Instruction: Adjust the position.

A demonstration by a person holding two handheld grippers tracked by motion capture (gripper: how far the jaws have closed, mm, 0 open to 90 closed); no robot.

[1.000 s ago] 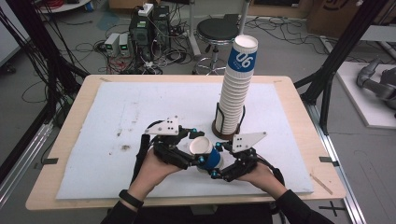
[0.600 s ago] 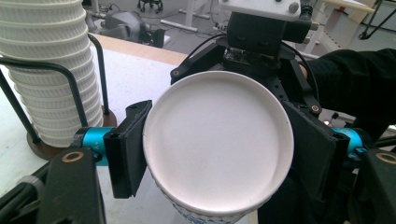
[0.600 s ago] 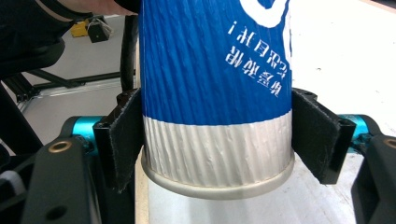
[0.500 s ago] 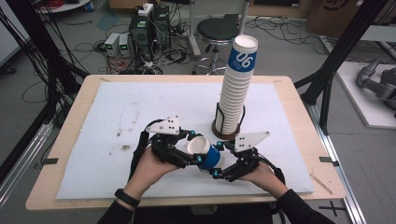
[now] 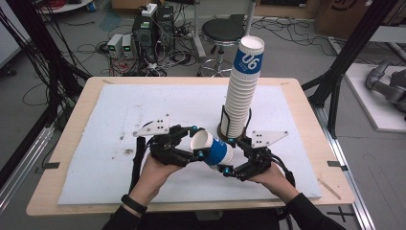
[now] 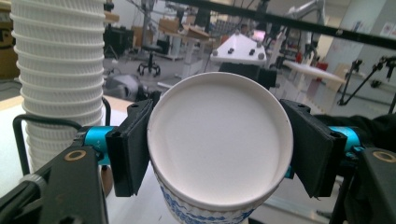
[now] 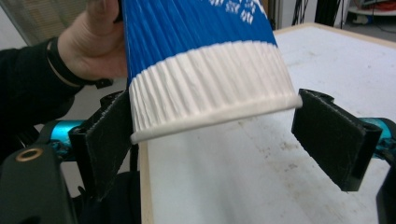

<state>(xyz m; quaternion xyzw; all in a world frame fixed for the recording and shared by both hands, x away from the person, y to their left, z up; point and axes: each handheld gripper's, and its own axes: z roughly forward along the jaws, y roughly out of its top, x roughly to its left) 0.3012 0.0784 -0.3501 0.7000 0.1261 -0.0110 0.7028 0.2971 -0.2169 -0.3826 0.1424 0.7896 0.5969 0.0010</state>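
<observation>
A blue-and-white paper cup (image 5: 215, 151) lies on its side in the air above the white mat, between my two grippers. My left gripper (image 5: 197, 141) is shut on its base end, having just closed there. In the left gripper view both pads press the cup (image 6: 219, 140) at its sides, in the left gripper (image 6: 219, 149). My right gripper (image 5: 227, 154) is open around the rim end, and its jaws have just been opening. In the right gripper view the ribbed white rim of the cup (image 7: 196, 46) sits in the right gripper (image 7: 215, 135), with a gap at one pad (image 7: 334, 135).
A tall stack of upturned cups (image 5: 242, 96) stands in a black wire holder (image 5: 222, 125) just behind the grippers; the same stack (image 6: 60, 70) is close beside the left jaw. The white mat (image 5: 143, 105) covers the wooden table (image 5: 86, 110). A stool and cables lie beyond the far edge.
The left jaws have closed onto the cup's base end and the right jaws have spread away from its rim. Both hands have stayed in place.
</observation>
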